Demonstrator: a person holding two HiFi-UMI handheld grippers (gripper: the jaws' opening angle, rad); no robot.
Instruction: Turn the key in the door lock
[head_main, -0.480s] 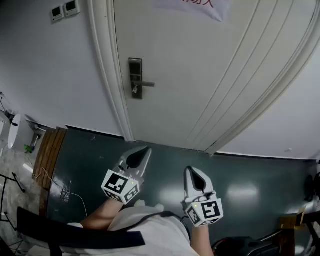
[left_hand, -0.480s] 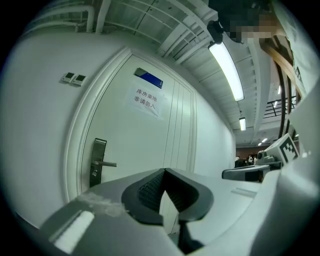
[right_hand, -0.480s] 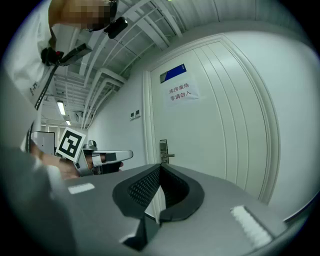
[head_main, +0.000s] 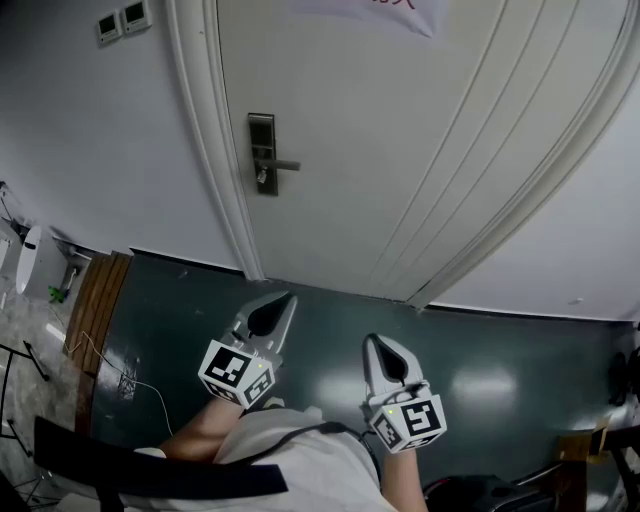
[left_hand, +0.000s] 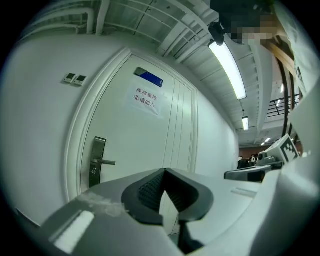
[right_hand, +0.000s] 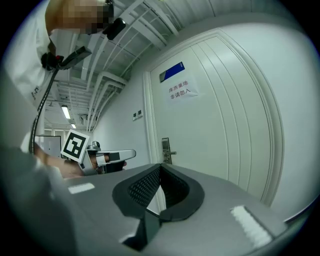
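The white door (head_main: 400, 130) carries a dark metal lock plate (head_main: 262, 150) with a lever handle (head_main: 282, 164). A small key (head_main: 261, 178) hangs at the keyhole under the handle. Both grippers are held low over the dark floor, well short of the door. My left gripper (head_main: 286, 299) is shut and empty, pointing at the door's foot. My right gripper (head_main: 377, 342) beside it is also shut with nothing in it. In the left gripper view the lock plate (left_hand: 97, 162) stands far off left of the closed jaws. In the right gripper view the lock plate (right_hand: 165, 150) is straight ahead, with the left gripper (right_hand: 107, 156) at the left.
A moulded white frame (head_main: 215, 160) borders the door on the lock side. Two wall switches (head_main: 122, 20) sit on the wall left of it. A paper notice (left_hand: 146, 98) is stuck on the door. Wooden boards (head_main: 95, 310) and a cable (head_main: 140, 385) lie at the floor's left edge.
The lock sits slightly higher and further left in the head view. The left gripper has shifted a little to the left. Both pairs of jaws stay shut.
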